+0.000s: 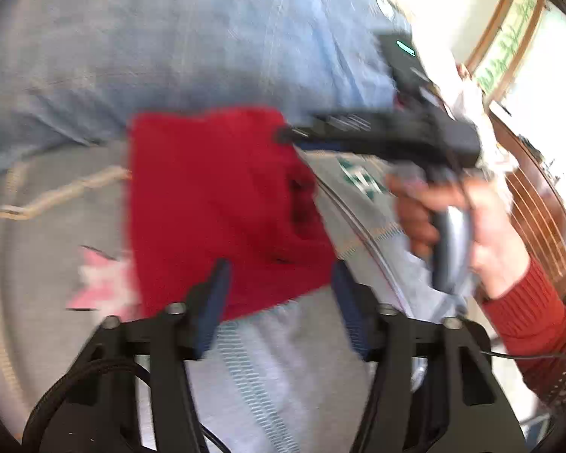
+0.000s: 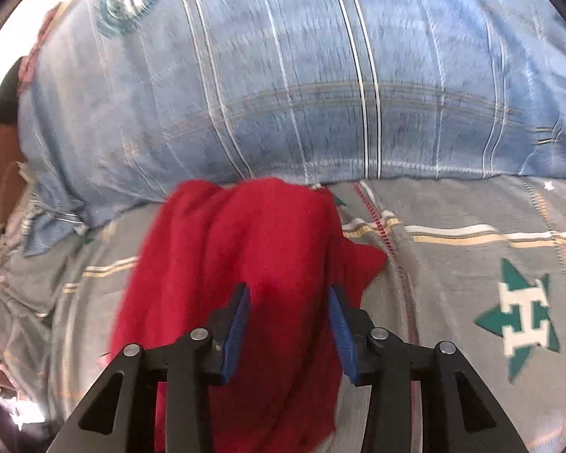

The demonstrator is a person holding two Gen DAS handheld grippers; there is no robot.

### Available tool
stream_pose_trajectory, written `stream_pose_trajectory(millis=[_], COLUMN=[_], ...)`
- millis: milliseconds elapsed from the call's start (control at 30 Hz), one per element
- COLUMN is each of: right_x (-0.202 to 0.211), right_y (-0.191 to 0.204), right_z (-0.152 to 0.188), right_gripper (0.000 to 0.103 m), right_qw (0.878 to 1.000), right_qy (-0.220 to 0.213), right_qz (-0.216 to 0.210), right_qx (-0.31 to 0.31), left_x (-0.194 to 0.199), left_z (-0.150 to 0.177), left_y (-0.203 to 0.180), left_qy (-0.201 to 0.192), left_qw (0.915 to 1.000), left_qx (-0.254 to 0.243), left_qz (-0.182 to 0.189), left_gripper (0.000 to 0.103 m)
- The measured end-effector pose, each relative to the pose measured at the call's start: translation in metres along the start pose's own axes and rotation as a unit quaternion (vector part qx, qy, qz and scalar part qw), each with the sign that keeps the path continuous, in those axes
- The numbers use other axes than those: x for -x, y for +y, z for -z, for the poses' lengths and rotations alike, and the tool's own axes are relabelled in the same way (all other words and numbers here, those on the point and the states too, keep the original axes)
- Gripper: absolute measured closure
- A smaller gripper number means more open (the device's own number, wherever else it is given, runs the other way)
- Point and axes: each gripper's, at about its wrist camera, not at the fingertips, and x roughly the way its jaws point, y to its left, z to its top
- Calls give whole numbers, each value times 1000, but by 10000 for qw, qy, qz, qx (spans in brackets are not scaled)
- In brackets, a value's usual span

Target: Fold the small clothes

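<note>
A small red knit garment (image 1: pixel 222 207) lies on a grey patterned bedspread (image 1: pixel 56 234). In the left wrist view my left gripper (image 1: pixel 279 279) is open, its blue pads just over the garment's near edge. My right gripper (image 1: pixel 283 134) reaches in from the right, held by a hand in a red sleeve, its tip at the garment's far right corner. In the right wrist view the red garment (image 2: pixel 245 264) hangs bunched between and under my right gripper (image 2: pixel 288 305), whose jaws stand apart.
A large light-blue striped pillow (image 2: pixel 283 75) lies along the far side of the bed (image 2: pixel 471 264). A white-and-grey cloth (image 1: pixel 283 358) lies under my left gripper. A wooden headboard or furniture (image 1: pixel 539 207) stands at the right.
</note>
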Motion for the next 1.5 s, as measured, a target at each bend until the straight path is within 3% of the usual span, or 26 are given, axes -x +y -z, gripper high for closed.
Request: stream_pose_trajectory(millis=[100,233,300,367,500,600,700,833,1000,1033,1100,1167,1267,1367,1500], right_x=[31,36,24,12,8,16,35,56,24,18,9,14,32,11,24], right_y=[23,59,67,61,29,9,3,23,38,39,41,41,41,27,19], right_z=[11,26,37,52,90,101,99,88,89,94,104,112,118,130,133], right_gripper=[62,62,62,68,69,69,69,63,63,64,86,94,95,96,95], right_qw=[9983,9921,9899,9883,9907,9970,9990,9966,9968,9969,9965,9945,9883,9936,9920], right_qy=[-312,-402,-182,41,217,268,49,-441,120,177,181,136,-37,352,276], right_qz=[-299,-496,-325,96,344,5,-128,-204,-731,-709,-765,-993,-1487,-1026,-1228], right_qx=[396,1084,1365,1523,1299,726,421,669,314,284,275,318,350,314,72], left_x=[15,-3,-18,-32,-46,-38,-26,-29,-42,-42,-39,-33,-30,-38,-46], left_z=[-2,-4,1,10,23,19,9,3,7,8,7,6,3,2,3], left_y=[20,43,50,53,57,54,48,39,38,39,40,40,42,44,39], left_qy=[-284,-116,43,269,499,390,89,41,265,291,328,232,109,169,200], left_qw=[9983,9952,9946,9939,9927,9928,9933,9939,9930,9928,9925,9932,9929,9926,9923], left_qx=[110,476,528,517,545,641,538,458,472,470,459,429,444,571,398], left_qz=[-503,-850,-896,-933,-956,-933,-1018,-1007,-1054,-1064,-1088,-1057,-1102,-1059,-1156], left_gripper=[39,39,39,39,39,39,39,39,39,39,39,39,39,39,39])
